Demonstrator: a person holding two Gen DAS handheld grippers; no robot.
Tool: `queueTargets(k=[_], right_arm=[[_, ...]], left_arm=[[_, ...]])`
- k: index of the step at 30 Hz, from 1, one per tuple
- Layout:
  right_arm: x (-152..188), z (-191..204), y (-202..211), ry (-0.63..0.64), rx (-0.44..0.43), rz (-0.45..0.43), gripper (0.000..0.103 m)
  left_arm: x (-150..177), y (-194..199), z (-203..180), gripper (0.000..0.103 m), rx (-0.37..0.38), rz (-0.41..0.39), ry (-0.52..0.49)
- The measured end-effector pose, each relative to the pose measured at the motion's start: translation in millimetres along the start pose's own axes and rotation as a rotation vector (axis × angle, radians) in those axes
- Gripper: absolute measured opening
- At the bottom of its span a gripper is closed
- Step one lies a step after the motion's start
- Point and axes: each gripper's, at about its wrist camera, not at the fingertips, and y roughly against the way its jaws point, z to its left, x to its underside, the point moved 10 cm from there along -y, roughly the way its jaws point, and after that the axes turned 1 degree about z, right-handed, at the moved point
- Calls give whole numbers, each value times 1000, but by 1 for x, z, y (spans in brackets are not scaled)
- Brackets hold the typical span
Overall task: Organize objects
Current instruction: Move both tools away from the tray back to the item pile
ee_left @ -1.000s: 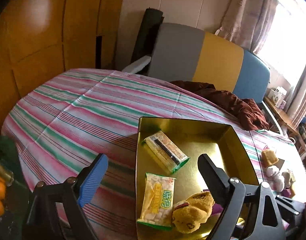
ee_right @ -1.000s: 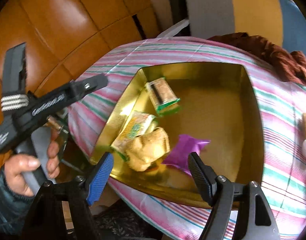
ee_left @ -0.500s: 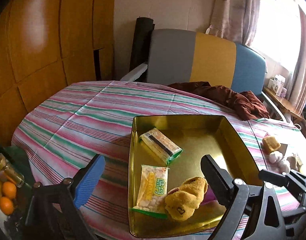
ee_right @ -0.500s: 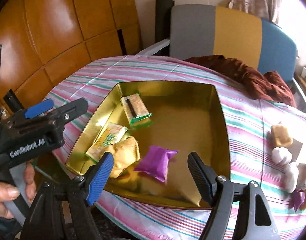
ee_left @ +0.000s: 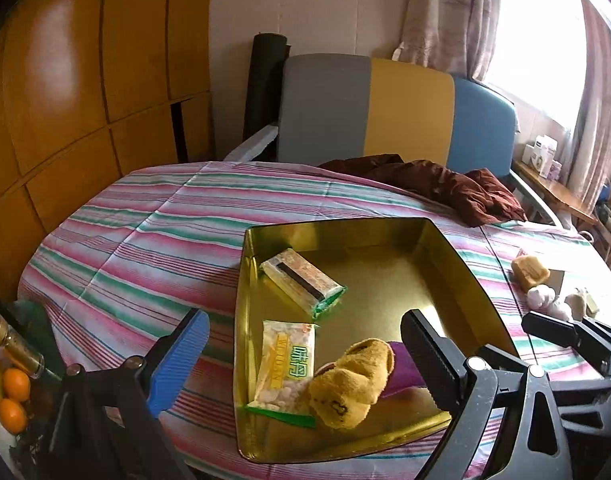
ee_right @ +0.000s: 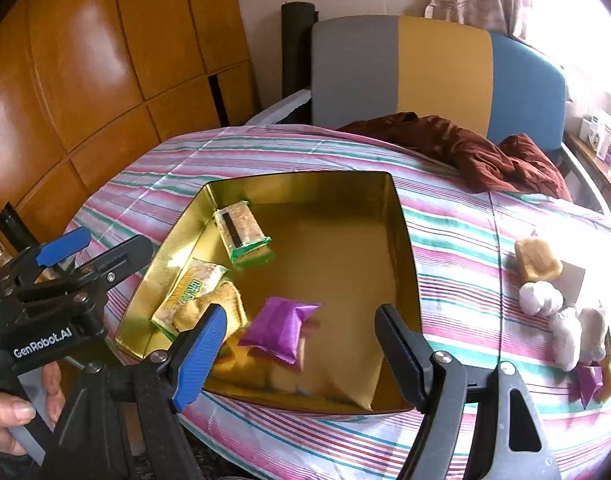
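A gold tin tray (ee_left: 457,264) (ee_right: 401,216) sits on the striped tablecloth. In it lie a green-edged cracker pack (ee_left: 301,282) (ee_right: 243,232), a yellow snack bag (ee_left: 285,364) (ee_right: 191,292), a yellow plush toy (ee_left: 351,384) (ee_right: 225,304) and a purple packet (ee_right: 281,328). My left gripper (ee_left: 301,356) is open and empty above the tray's near left. My right gripper (ee_right: 301,348) is open and empty above the tray's near edge. More small items lie on the cloth at right: a tan block (ee_right: 537,260), white lumps (ee_right: 541,298).
A dark red cloth (ee_left: 437,188) lies at the table's far side before a grey, yellow and blue chair (ee_left: 369,108). Oranges (ee_left: 13,396) and a jar (ee_left: 13,344) sit off the table's left edge. Wooden panels stand at left.
Both grippers have pulled back and risen, so the tray and table look smaller and further off. The objects in the tray have not moved.
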Motion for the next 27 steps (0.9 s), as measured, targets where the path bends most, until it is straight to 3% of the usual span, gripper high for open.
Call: queueTargets(k=[16, 27], right_arm=[[9, -65, 8, -126, 76, 5, 78], [38, -180, 45, -339, 197, 27, 78]], left_arm=[[1, -3, -44, 97, 82, 17, -79], [-9, -1, -105, 97, 191, 14, -193]])
